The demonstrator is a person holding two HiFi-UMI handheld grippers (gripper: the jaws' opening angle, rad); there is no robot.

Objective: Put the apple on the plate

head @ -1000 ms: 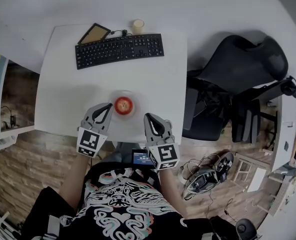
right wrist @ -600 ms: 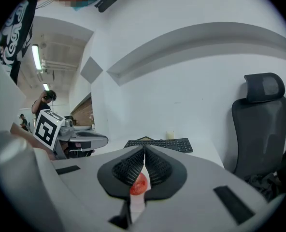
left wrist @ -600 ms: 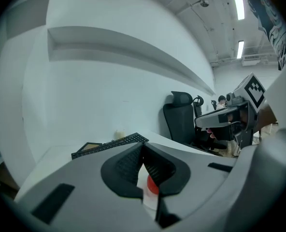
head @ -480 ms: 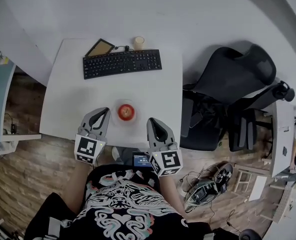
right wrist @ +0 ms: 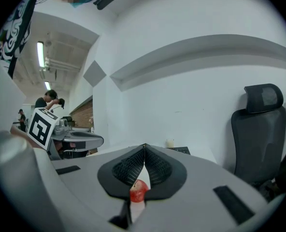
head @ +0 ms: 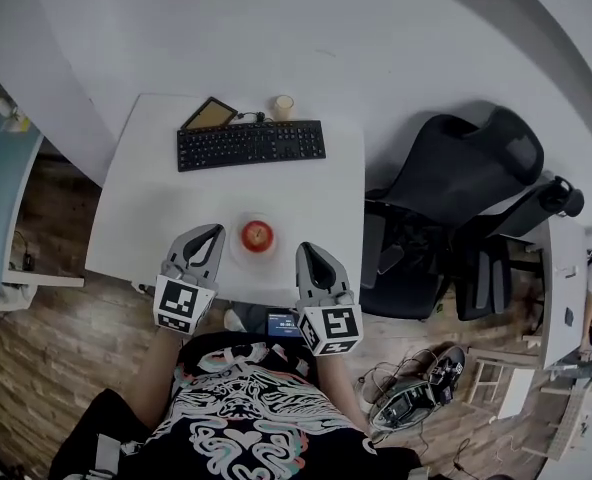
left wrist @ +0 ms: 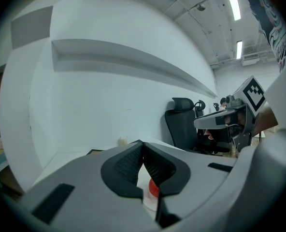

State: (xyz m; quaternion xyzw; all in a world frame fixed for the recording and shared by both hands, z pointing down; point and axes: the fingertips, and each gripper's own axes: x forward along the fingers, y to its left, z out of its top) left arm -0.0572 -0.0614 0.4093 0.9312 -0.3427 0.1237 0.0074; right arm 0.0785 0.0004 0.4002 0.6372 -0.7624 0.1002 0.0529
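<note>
A red apple (head: 257, 234) rests on a small pale plate (head: 239, 252) near the front edge of the white table (head: 146, 198). My left gripper (head: 214, 232) hovers just left of the plate, shut and empty. My right gripper (head: 307, 250) hovers to the plate's right over the table's front edge, also shut and empty. In the left gripper view the closed left gripper (left wrist: 142, 143) hides most of the apple (left wrist: 153, 188). The right gripper view shows the apple (right wrist: 138, 191) below the closed right gripper (right wrist: 144, 147). Neither gripper touches the apple.
A black keyboard (head: 251, 144), a dark tablet (head: 209, 114) and a small cream cup (head: 283, 106) sit at the table's far side. A black office chair (head: 446, 198) stands right of the table. Cables and gear (head: 406, 383) lie on the wooden floor.
Both grippers have risen together, still shut. The head view has pulled back, so the table looks smaller. The apple stays on the plate.
</note>
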